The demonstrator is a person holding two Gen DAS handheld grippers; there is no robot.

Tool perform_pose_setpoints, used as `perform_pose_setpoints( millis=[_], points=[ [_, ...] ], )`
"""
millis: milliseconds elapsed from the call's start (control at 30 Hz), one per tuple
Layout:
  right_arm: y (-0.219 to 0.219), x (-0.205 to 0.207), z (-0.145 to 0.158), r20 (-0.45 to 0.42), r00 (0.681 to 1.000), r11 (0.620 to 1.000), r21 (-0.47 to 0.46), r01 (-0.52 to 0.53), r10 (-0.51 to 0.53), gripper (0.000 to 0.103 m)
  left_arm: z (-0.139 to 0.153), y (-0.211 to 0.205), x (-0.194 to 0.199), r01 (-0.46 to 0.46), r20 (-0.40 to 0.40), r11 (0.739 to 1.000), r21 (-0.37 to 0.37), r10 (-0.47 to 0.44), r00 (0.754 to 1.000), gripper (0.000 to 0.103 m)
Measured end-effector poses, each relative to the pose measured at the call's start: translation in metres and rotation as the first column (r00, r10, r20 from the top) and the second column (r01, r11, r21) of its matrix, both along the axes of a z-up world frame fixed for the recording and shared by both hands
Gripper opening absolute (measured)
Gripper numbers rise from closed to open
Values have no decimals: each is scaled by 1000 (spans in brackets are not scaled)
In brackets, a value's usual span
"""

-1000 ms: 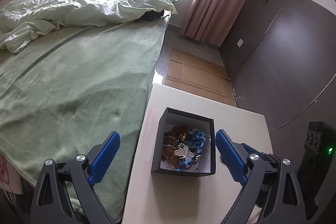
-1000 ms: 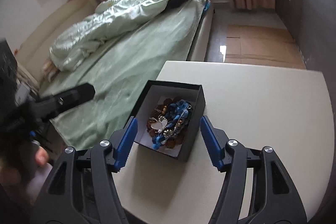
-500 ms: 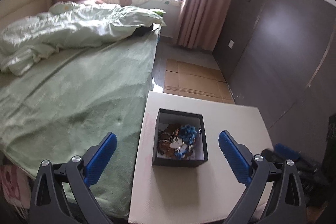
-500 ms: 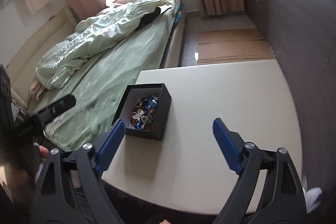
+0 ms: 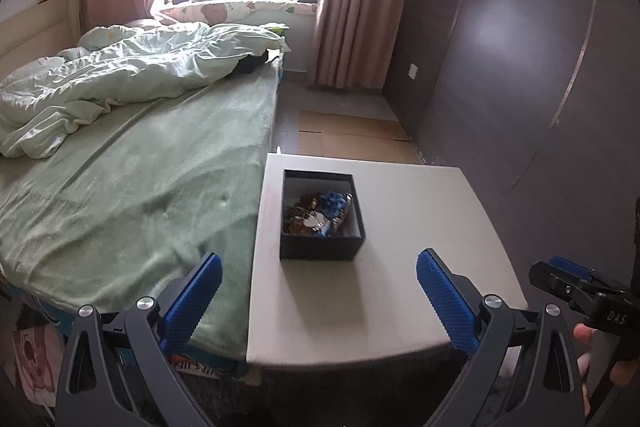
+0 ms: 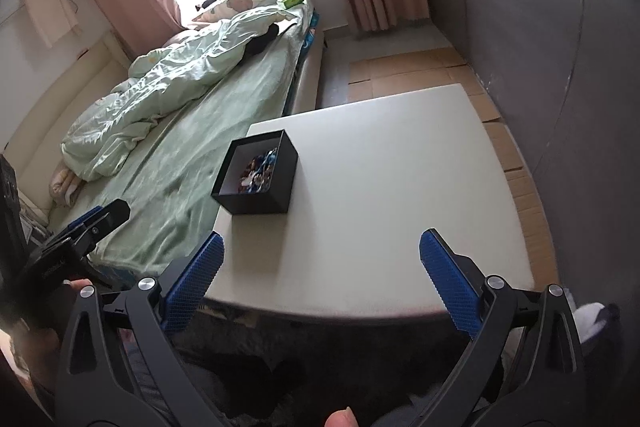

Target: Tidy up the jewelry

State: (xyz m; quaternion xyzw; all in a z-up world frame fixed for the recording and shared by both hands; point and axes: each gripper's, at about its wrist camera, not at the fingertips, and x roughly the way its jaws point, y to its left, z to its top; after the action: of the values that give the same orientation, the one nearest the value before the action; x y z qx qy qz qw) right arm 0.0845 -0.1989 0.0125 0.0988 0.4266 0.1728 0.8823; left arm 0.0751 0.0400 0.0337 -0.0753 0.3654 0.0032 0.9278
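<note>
Both grippers hanging open and empty short of the jewelry box.

The black box (image 5: pixel 322 215), holding a tangle of jewelry (image 5: pixel 320 215), is sitting near the table's (image 5: pixel 400 307) bed-side edge. It is lying straight ahead of the left gripper (image 5: pixel 316 295), between its spread fingers' lines, and ahead-left of the right gripper (image 6: pixel 320 279); the left looks the better aligned. The box appears roughly square, with no clear long axis. The left view is showing the box interior from above; the right view is showing its outer side wall and the bare tabletop beside it.
</note>
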Motion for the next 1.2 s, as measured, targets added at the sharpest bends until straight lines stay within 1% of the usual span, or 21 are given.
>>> perform_pose_setpoints(
  millis=[133, 233, 400, 500, 600, 667, 800, 867, 1000, 1100, 1200],
  points=[
    [0, -28, 9, 34, 999, 1000, -2, 1, -1, 98, 8, -11, -22, 32, 19, 999, 20, -33, 999, 94],
    [-2, -40, 12, 51, 999, 1000, -14, 14, -13, 98, 12, -20, -38, 63, 38, 997, 41, -64, 997, 94],
    [-4, -53, 13, 78, 997, 999, -35, 24, -21, 98, 11, -24, -51, 62, 55, 995, 73, -66, 996, 94],
    [-4, -59, 13, 91, 995, 999, -40, 33, -29, 98, 4, -27, -52, 65, 67, 995, 79, -70, 995, 94],
    [-1, -64, 11, 101, 995, 999, -46, 28, -23, 98, -2, -26, -52, 68, 58, 996, 56, -72, 996, 94],
    [2, -65, 10, 100, 995, 998, -58, 24, -18, 98, 0, -27, -52, 71, 74, 996, 60, -75, 994, 94],
    [2, -61, 9, 100, 995, 997, -76, 33, -25, 98, -3, -29, -52, 77, 67, 994, 81, -83, 994, 94],
    [1, -60, 8, 106, 994, 996, -77, 47, -39, 98, -4, -25, -53, 71, 76, 995, 70, -76, 994, 94],
    [-3, -61, 8, 124, 991, 996, -56, 67, -59, 98, -6, -12, -53, 24, 77, 999, 25, -26, 997, 94],
    [-1, -63, 9, 140, 988, 995, -71, 77, -67, 98, -6, -14, -53, 18, 81, 999, 39, -22, 996, 94],
    [5, -64, 10, 149, 987, 992, -103, 72, -56, 98, -5, -18, -54, 24, 89, 998, 61, -29, 996, 94]
  ],
)
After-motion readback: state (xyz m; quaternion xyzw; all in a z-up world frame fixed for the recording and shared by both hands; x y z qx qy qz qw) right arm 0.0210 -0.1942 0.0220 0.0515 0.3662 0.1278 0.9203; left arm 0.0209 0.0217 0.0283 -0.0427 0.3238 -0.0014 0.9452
